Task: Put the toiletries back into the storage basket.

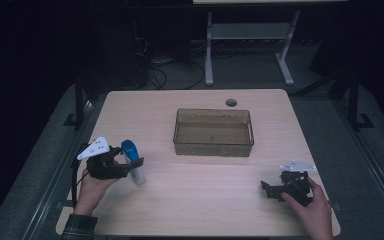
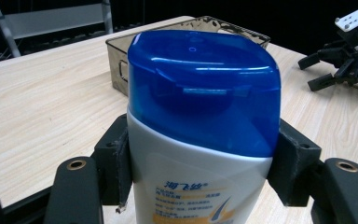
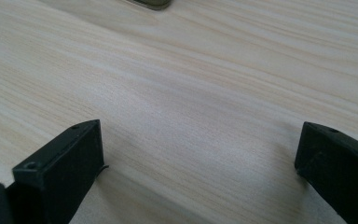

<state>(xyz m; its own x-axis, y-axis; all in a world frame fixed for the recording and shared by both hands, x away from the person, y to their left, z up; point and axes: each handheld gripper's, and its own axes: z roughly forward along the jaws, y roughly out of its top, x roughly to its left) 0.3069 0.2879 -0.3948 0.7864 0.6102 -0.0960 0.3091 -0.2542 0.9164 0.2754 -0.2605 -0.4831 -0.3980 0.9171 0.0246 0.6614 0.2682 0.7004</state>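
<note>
A white shampoo bottle with a blue cap sits between the two black jaws of my left gripper, whose pads press on its sides. From above, that bottle stands at the table's left, held by the left gripper with a hand behind it. A smoky clear plastic bin rests near the table's middle, to the right of and beyond the bottle. My right gripper rests low at the front right, jaws wide apart over bare wood, nothing between them.
The light wooden table has a round cable hole near its far edge. Beyond it stands a white desk frame on a dark floor with cables. The right gripper shows far off in the left gripper view.
</note>
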